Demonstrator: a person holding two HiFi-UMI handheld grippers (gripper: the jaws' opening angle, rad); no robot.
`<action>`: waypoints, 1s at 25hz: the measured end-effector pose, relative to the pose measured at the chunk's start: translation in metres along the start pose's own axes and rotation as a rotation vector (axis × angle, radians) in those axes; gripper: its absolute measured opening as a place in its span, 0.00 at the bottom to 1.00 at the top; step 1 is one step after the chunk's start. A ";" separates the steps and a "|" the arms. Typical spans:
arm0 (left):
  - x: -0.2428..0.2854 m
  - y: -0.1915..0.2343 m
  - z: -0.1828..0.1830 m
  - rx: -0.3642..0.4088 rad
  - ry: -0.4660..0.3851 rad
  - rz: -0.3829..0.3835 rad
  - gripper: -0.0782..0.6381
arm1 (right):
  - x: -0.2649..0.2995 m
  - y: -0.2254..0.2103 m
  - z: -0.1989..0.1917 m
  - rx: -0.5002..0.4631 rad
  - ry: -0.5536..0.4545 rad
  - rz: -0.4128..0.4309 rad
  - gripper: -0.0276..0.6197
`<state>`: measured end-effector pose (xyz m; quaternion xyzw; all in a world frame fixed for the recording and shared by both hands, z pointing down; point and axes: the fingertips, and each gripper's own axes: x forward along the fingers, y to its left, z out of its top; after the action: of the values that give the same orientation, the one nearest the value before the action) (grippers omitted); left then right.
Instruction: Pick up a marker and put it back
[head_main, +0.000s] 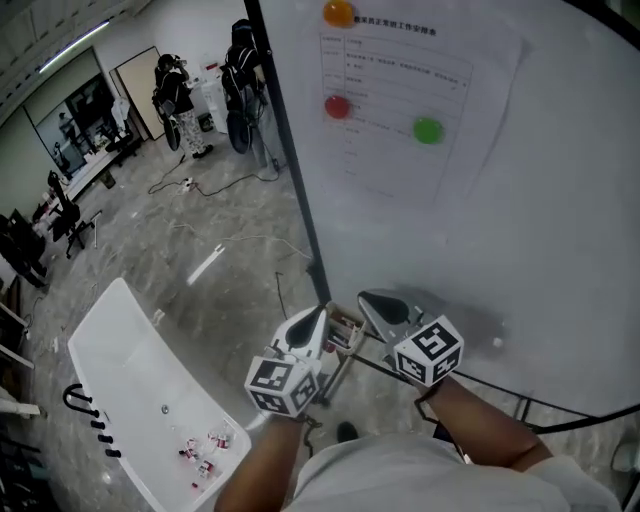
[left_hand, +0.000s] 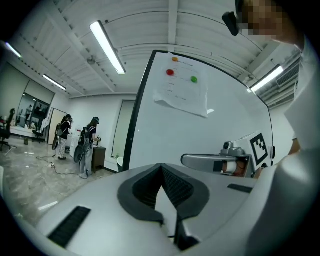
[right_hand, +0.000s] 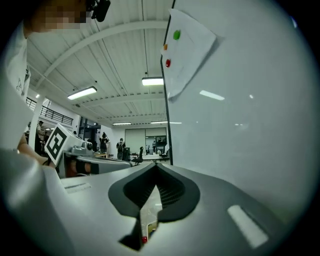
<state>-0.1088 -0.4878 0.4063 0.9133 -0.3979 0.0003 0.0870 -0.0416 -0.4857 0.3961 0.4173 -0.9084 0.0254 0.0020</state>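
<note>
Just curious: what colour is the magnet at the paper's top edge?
Orange magnet, clearest in the head view.

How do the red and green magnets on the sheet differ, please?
Colour: the red magnet is red, while the green magnet is green. Place: in the head view, the red magnet sits at the left edge of the sheet, while the green magnet sits further right and slightly lower. Both are round and sit on the sheet on the whiteboard.
</note>
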 end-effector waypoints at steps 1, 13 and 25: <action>-0.001 -0.001 0.007 0.006 -0.010 0.005 0.11 | 0.000 0.005 0.011 -0.012 -0.010 0.008 0.05; -0.005 -0.011 0.043 0.044 -0.065 -0.006 0.11 | 0.004 0.032 0.039 -0.024 -0.039 0.048 0.05; 0.007 -0.024 0.054 0.060 -0.081 -0.049 0.11 | -0.001 0.020 0.048 -0.010 -0.060 0.022 0.05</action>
<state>-0.0902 -0.4853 0.3495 0.9243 -0.3783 -0.0270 0.0436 -0.0558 -0.4744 0.3471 0.4077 -0.9128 0.0084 -0.0234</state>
